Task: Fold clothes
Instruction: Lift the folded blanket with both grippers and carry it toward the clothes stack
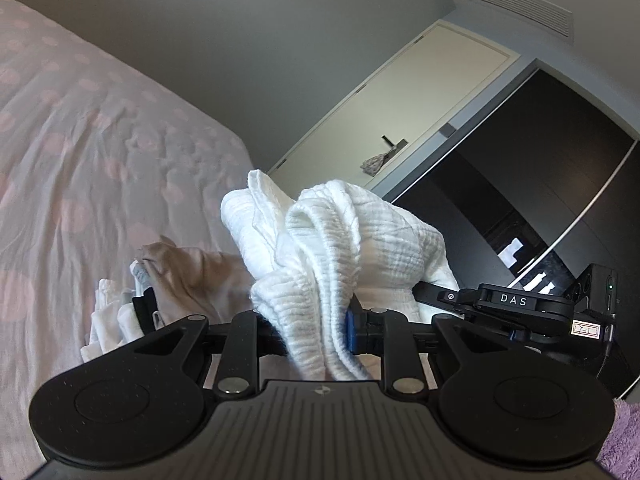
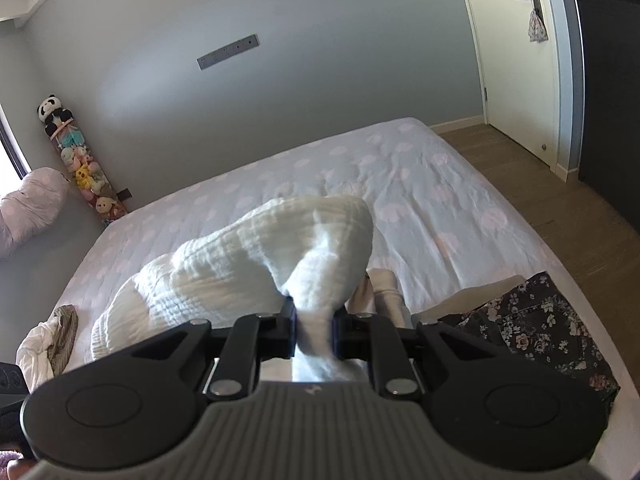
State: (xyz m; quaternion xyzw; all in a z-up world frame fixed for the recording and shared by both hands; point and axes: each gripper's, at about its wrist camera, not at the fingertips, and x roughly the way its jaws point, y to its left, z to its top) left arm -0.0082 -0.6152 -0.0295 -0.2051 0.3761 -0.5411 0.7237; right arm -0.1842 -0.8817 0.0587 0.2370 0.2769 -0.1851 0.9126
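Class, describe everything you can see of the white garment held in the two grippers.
The white garment looks like soft, crinkled, ribbed cotton. It is bunched, not folded, and lifted above the bed. The right gripper pinches one gathered part; the left gripper clamps another, with a thick ribbed hem draping over it. Its full shape is hidden.

Soft, dim daylight; strong fisheye bending at edges; mostly sharp focus.

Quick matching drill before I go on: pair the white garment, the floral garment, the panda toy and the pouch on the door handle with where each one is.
1 white garment
2 floral garment
3 panda toy
4 pouch

a hangs from the door handle
b tops the plush stack in the corner
c clamped in both jaws
d lies on the bed's near right edge

Pairs: 1-c, 2-d, 3-b, 4-a
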